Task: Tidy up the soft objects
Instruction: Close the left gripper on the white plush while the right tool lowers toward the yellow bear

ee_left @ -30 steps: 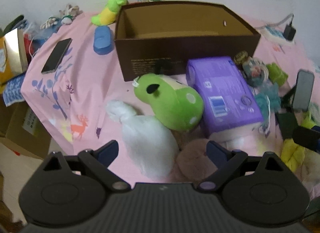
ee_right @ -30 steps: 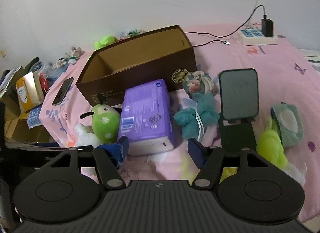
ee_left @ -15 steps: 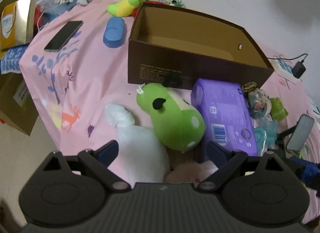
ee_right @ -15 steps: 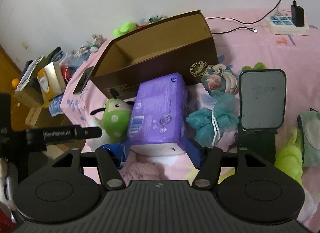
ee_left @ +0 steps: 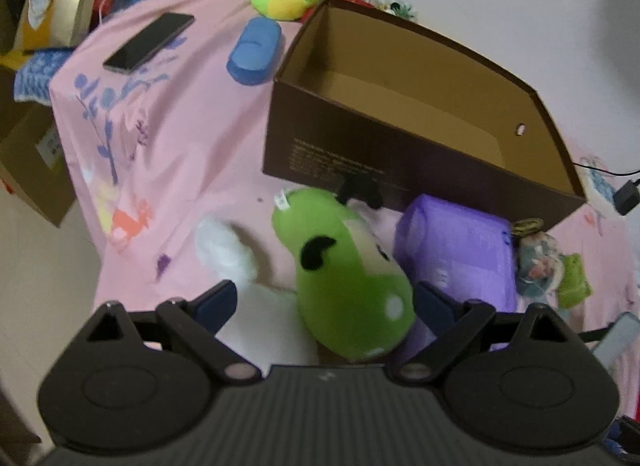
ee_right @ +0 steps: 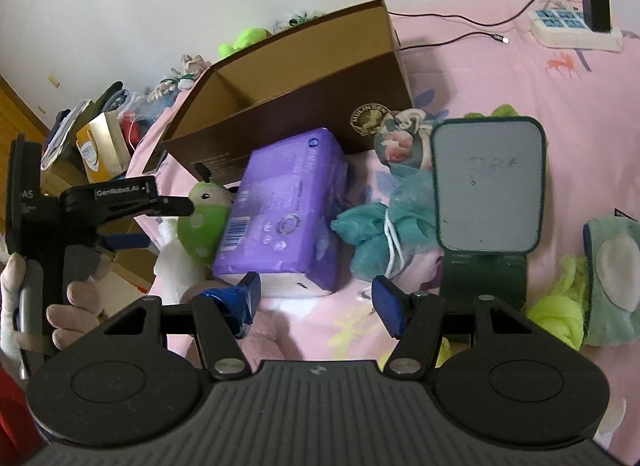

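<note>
Plush toy [ee_left: 352, 286], green, lies lengthwise between the spread fingers of the left hand-held gripper [ee_left: 324, 300]; right hand-held gripper [ee_right: 316, 302], also apart, sits farther off.

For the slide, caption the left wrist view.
Open left gripper straddles green plush toy before empty brown cardboard box.

Left wrist view close above green plush [ee_left: 352, 286], right wrist view farther back, both facing brown box [ee_right: 304, 105]

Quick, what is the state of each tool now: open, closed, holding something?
Left tool: open, holding nothing; the green plush lies between its fingers.
Right tool: open, holding nothing, in front of the purple pack.
</note>
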Demonstrator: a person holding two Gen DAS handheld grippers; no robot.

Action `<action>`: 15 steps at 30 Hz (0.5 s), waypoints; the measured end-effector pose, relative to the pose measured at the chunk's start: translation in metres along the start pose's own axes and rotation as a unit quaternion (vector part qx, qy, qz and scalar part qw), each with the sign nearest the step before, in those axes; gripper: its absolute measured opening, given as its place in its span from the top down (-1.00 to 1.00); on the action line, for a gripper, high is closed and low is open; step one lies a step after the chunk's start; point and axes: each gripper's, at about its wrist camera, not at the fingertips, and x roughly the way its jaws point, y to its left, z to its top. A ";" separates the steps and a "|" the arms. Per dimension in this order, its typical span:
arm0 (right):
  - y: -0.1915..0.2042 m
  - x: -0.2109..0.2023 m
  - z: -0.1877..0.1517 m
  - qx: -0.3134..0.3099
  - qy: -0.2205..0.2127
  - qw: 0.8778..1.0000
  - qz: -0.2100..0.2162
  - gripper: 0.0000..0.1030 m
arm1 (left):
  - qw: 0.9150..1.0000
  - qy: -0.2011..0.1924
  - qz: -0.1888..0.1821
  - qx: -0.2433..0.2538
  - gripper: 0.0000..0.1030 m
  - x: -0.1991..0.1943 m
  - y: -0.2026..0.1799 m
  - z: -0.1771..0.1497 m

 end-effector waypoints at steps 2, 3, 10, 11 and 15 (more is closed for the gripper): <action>-0.003 -0.001 -0.001 0.002 0.000 1.000 0.002 0.10 | 1.000 -0.007 0.012 0.003 -0.82 -0.002 0.005 0.001; -0.004 -0.002 -0.001 0.002 -0.001 1.000 0.001 0.10 | 1.000 -0.008 0.018 0.001 -0.82 -0.003 0.011 0.000; -0.012 -0.003 0.001 0.025 -0.009 0.999 -0.017 0.10 | 1.000 0.004 -0.001 0.010 -0.82 -0.005 0.048 -0.023; -0.011 -0.003 0.002 0.026 -0.011 0.999 -0.019 0.10 | 1.000 0.008 -0.001 0.022 -0.82 -0.004 0.048 -0.028; -0.001 -0.001 0.005 0.023 -0.020 0.999 -0.026 0.10 | 0.998 0.022 0.005 0.060 -0.82 0.007 0.045 -0.039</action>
